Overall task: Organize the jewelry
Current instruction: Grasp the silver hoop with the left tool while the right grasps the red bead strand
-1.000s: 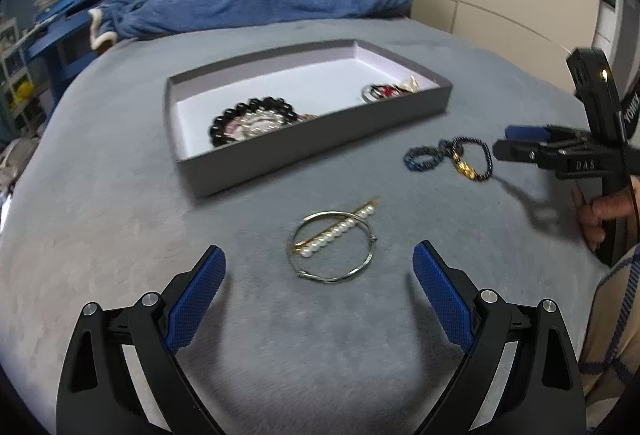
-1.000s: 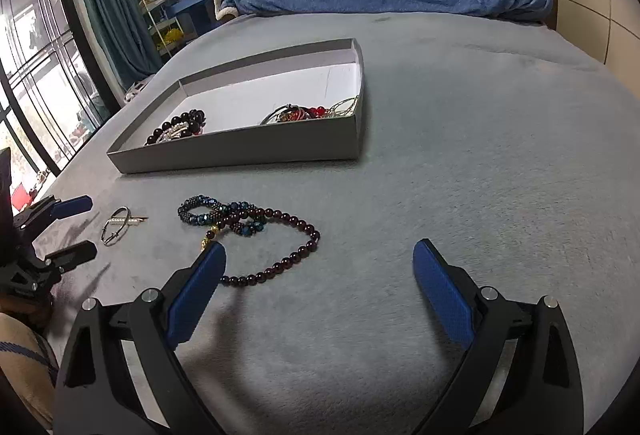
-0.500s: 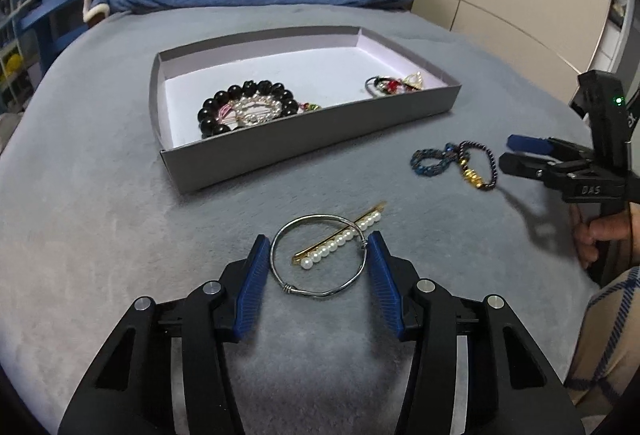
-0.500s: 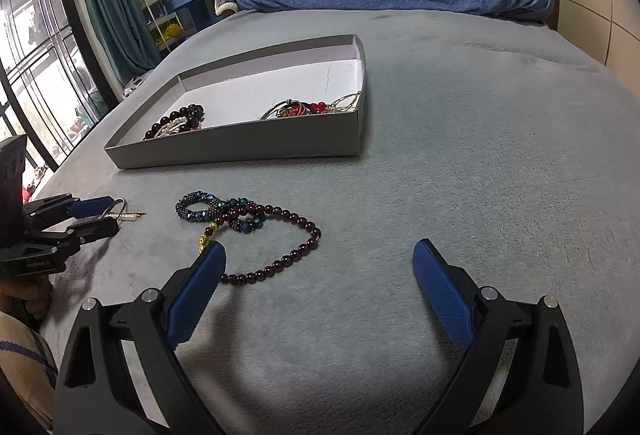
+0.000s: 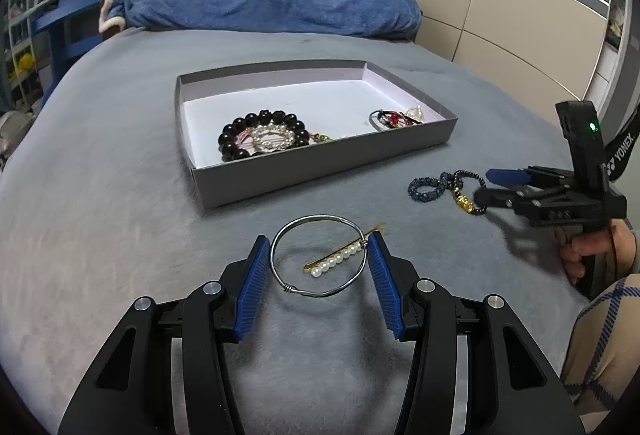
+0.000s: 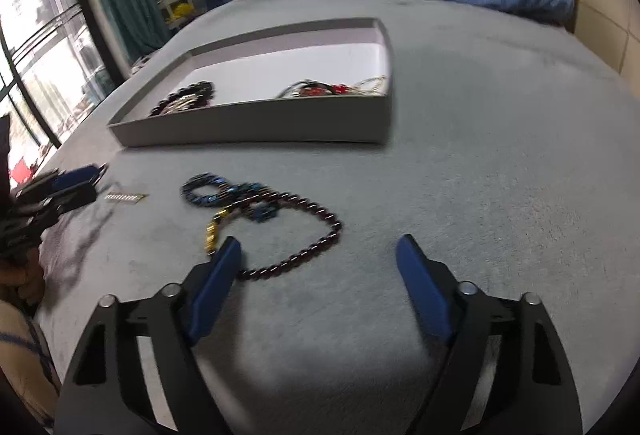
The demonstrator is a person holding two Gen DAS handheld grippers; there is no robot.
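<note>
Left gripper (image 5: 318,263) had its jaws clamped on the wire bangle (image 5: 319,256), lifted off the bed (image 5: 120,195); pearl clip (image 5: 340,255) lay below. Right gripper (image 6: 320,259) jaws released, beaded bracelets (image 6: 256,211) just ahead. Tray (image 5: 320,167) held two clusters; three-odd pieces left.

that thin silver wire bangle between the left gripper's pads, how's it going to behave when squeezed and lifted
The silver bangle is thin wire, so it is probably light and may flex out of round between the left gripper. Bare metal may slip on the pads. The pearl hairpin sits across it and could snag and lift too.
</note>
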